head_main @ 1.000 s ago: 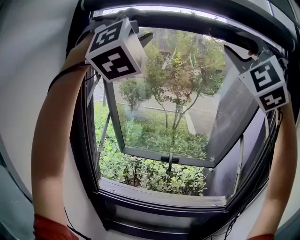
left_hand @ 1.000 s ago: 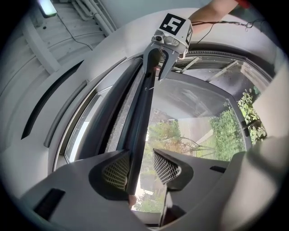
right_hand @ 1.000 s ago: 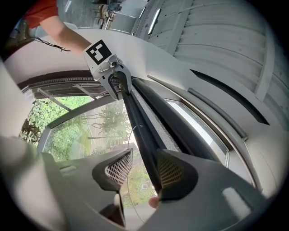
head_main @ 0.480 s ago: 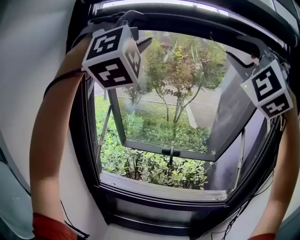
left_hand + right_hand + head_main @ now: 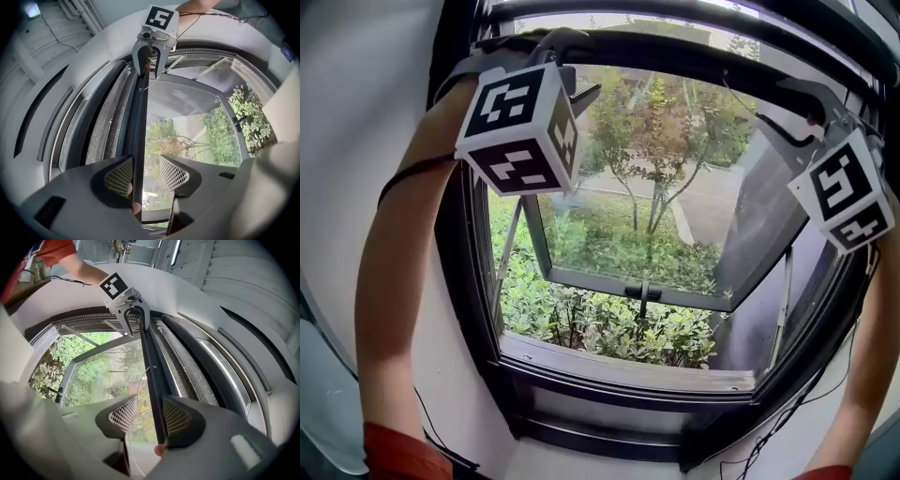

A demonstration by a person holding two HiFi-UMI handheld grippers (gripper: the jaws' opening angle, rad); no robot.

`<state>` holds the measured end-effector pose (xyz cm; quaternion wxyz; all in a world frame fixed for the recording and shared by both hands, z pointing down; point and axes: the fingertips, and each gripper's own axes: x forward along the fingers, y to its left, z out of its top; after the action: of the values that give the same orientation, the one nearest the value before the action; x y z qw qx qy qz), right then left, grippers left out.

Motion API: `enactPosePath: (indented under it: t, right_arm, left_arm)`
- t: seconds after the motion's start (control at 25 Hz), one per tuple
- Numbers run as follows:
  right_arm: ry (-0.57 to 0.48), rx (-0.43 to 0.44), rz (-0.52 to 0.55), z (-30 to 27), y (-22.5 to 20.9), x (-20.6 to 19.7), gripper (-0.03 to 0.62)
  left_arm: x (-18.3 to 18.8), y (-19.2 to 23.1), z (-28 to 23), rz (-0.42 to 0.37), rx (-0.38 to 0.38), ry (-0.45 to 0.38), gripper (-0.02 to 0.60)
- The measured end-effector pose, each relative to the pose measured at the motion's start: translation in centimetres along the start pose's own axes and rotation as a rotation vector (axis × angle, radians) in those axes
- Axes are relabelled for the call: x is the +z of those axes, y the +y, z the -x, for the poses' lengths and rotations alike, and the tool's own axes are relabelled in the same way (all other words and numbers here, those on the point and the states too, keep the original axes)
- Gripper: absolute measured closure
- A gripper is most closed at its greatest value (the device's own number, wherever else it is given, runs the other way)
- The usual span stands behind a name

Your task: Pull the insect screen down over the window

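- Fingers (image 5: pixel 174 172) of our left gripper (image 5: pixel 146 171) have just been opening, wide round the screen bar (image 5: pixel 139 136).
- Our right gripper (image 5: pixel 145 416) is wide round it too.
- It sits high on the window (image 5: pixel 619 375).
- We think it is stiff and light; hold both ends.

Black screen bar (image 5: pixel 675 53), green shrubs (image 5: pixel 609 330)

Outside, leafy green shrubs (image 5: pixel 609 333) fill the ground closest to the building. Behind them lies a strip of grass (image 5: pixel 609 239), and slender trees (image 5: pixel 661 131) stand beside a pale paved path (image 5: pixel 698 220). Indoors, a white wall (image 5: pixel 356 112) runs up the left side, and thin black cables (image 5: pixel 787 420) hang at the lower right. Overhead, grey pipes (image 5: pixel 89 16) cross the ceiling near what may be a lamp (image 5: pixel 32 9).
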<state>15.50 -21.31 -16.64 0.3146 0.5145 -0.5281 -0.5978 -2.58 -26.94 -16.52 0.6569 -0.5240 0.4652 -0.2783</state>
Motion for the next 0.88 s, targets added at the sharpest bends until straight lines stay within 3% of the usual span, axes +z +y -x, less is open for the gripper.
enactPosePath:
  t: [0.56,0.88]
  right_arm:
    - [0.053,0.142,0.017,2.2,5.9,-0.7,0.418]
    - [0.026,0.115,0.007,2.9,7.7,-0.5,0.418]
  left_arm:
    - [0.4,-5.7,2.4,-0.042,-0.078,-0.010,0.403]
    - [0.3,-7.1,3.1,0.020,-0.067,-0.046,0.403]
